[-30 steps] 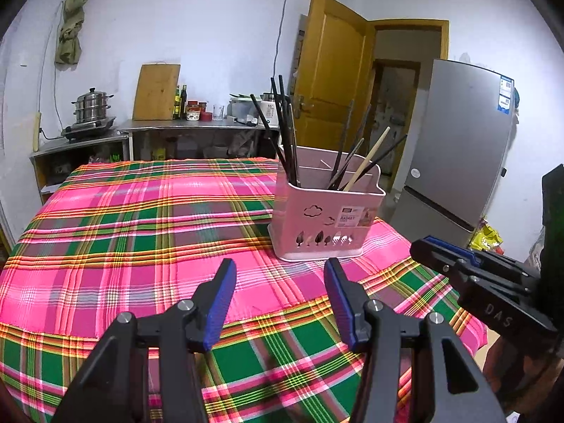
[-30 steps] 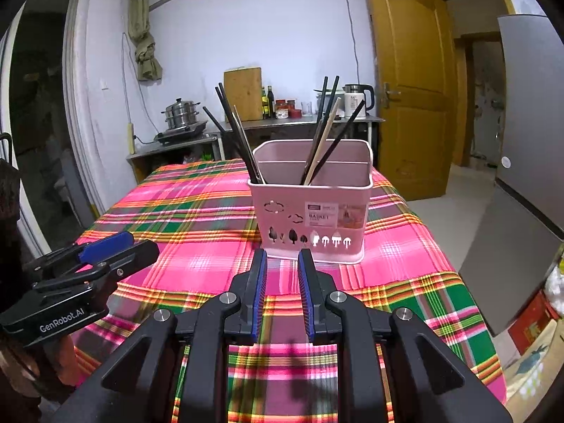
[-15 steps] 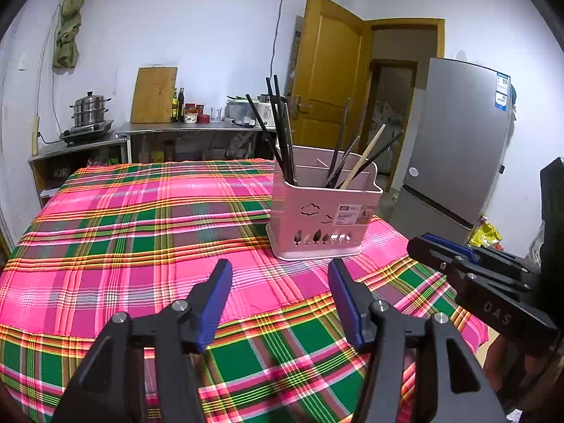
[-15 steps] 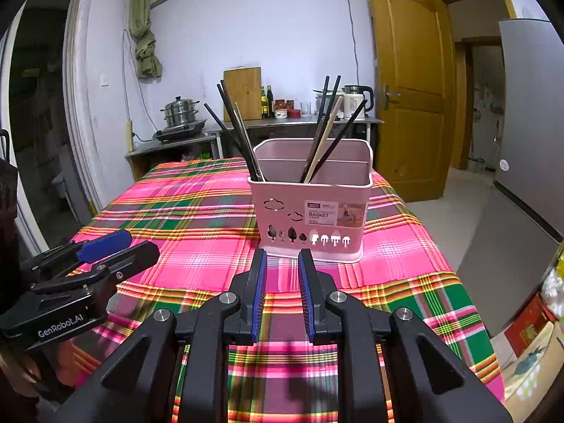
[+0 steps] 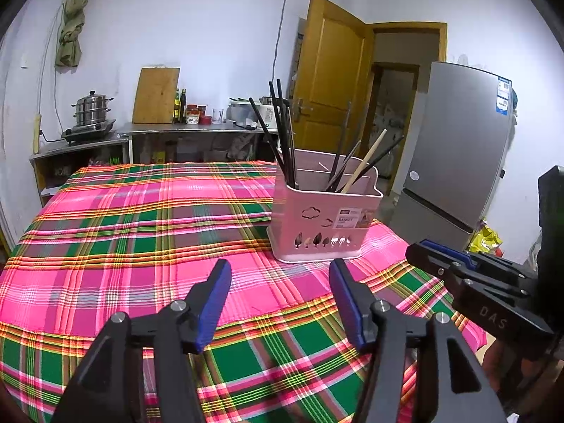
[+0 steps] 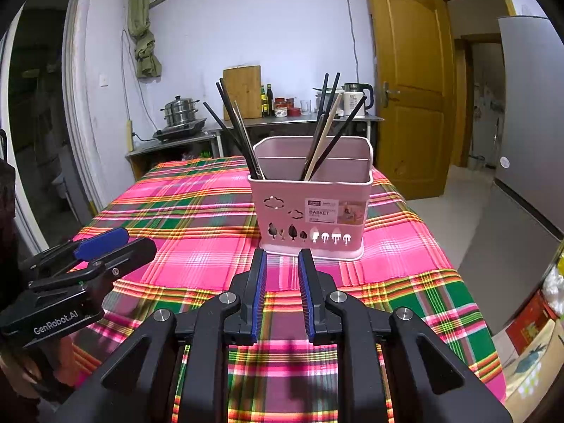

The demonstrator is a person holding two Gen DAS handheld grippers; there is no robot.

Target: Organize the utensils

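A pink utensil basket [image 5: 322, 220] [image 6: 310, 208] stands on the plaid tablecloth [image 5: 141, 232]. It holds several black chopsticks [image 5: 282, 134] [image 6: 234, 127] on its left side, and black ones with one wooden chopstick [image 5: 363, 160] [image 6: 322, 141] on its right. My left gripper [image 5: 280, 273] is open and empty, above the cloth in front of the basket; it also shows at the left of the right wrist view [image 6: 112, 243]. My right gripper [image 6: 281, 257] is empty, its jaws a narrow gap apart, just in front of the basket; it also shows in the left wrist view [image 5: 423, 252].
A steel counter [image 5: 158, 130] at the far wall carries a steamer pot [image 5: 92, 107], a cutting board [image 5: 157, 95], bottles and a kettle [image 6: 356, 98]. A grey fridge [image 5: 461, 148] and an open wooden door [image 5: 331, 81] are right of the table.
Both grippers have drawn back and risen slightly, so the basket looks a little farther off. The jaws have kept their openings.
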